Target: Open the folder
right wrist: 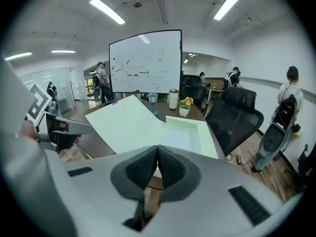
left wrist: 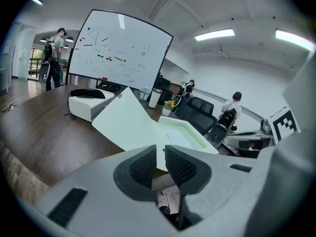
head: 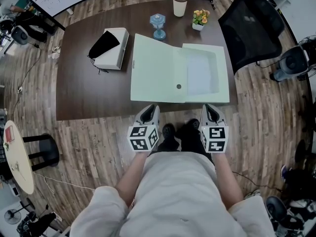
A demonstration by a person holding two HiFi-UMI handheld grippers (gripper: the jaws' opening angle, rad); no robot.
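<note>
The folder (head: 163, 73) lies flat on the dark tabletop (head: 84, 93), close to the near edge, and it's wide open. The pale green lid is laid out to the left, and the shallow tray side faces up on the right with nothing visible in it. By the look of it the opening is done.

Both grippers sit on the near side of the tabletop edge, close to the person's body and clear of the folder. The left gripper (head: 149, 111) has its jaws just a sliver apart with nothing between them. The right gripper (head: 211, 110) has its jaws pressed together, empty too.

So we're at the finish, hands off. If anything is left, I'd say it's only a check that the lid rests flat. A touch would call for reaching forward over the edge again.

Further back, well clear of the folder, stand a white box (head: 112, 48) with a black pouch on top, a blue glass piece (head: 158, 25), a paper cup (head: 179, 4) and a little pot of flowers (head: 200, 18).
</note>
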